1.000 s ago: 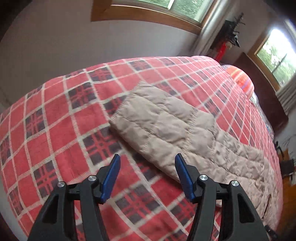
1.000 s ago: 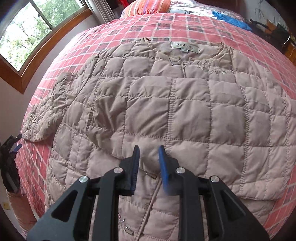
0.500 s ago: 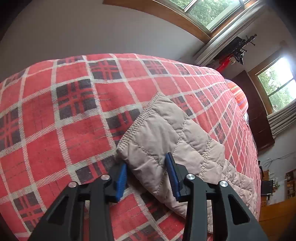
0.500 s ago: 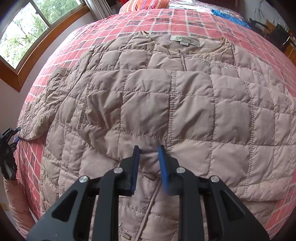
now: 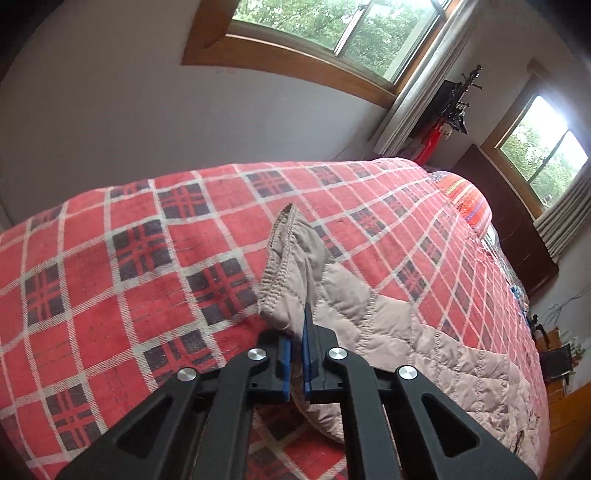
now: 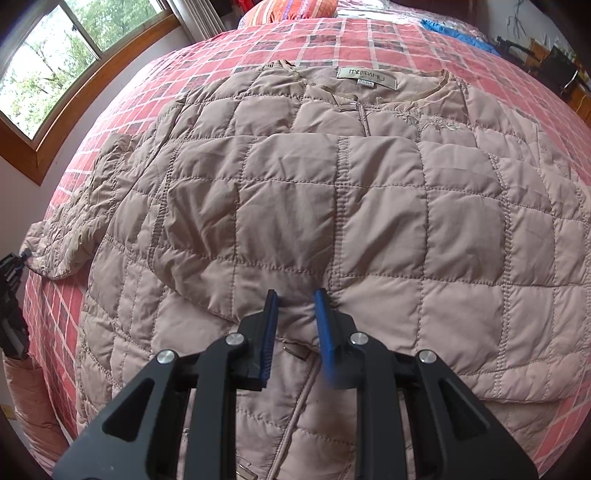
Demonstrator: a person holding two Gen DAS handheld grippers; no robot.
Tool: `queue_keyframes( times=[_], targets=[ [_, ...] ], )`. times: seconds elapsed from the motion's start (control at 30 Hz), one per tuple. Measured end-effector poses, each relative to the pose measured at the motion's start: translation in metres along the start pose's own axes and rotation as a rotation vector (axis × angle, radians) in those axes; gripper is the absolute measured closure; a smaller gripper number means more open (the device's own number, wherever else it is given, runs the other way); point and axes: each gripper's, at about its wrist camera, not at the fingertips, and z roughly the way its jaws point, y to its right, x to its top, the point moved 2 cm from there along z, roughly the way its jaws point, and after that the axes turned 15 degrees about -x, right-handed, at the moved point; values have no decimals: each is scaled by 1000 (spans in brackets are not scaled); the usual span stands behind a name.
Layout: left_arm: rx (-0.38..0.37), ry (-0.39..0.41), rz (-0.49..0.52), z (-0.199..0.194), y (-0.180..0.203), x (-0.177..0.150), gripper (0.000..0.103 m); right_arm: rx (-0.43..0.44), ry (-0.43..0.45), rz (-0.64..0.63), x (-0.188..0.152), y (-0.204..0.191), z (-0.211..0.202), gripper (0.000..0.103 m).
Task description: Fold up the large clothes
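Note:
A beige quilted jacket point(image 6: 369, 206) lies front up on a red plaid bedspread point(image 6: 332, 40), its neck label point(image 6: 367, 74) at the far end. One sleeve is folded across the chest. My right gripper point(image 6: 295, 299) is shut on the near edge of that folded sleeve, and the fabric puckers between its blue pads. The other sleeve stretches out to the left. My left gripper point(image 5: 295, 328) is shut on that sleeve's cuff point(image 5: 277, 266), which stands up off the bedspread point(image 5: 129, 258). The left gripper point(image 6: 13, 266) also shows at the far left edge of the right wrist view.
A striped orange pillow point(image 5: 469, 199) and a dark headboard point(image 5: 509, 229) are at the bed's far end. A white wall with a wood-framed window point(image 5: 314, 48) runs close along the left side. A blue cloth point(image 6: 454, 31) lies beyond the jacket. A pink-sleeved arm point(image 6: 33, 406) holds the left gripper.
My left gripper came down over the sleeve cuff, shut on it and lifted it off the bedspread. The right gripper stayed on the folded sleeve's edge.

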Motion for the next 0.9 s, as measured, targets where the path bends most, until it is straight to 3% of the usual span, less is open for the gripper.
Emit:
queue_keyframes(
  times=[0.23, 0.47, 0.67, 0.9],
  targets=[
    [-117, 34, 176, -28, 85, -12, 99, 10, -2, 16, 0, 0, 2, 82],
    [-284, -36, 369, -28, 195, -62, 99, 17, -3, 19, -1, 1, 3, 82],
    [-343, -117, 468, -4, 257, -115, 99, 41, -9, 28, 0, 4, 3, 82],
    [-328, -187, 542, 21, 288, -170, 99, 46, -5, 21, 0, 4, 3, 82]
  ],
)
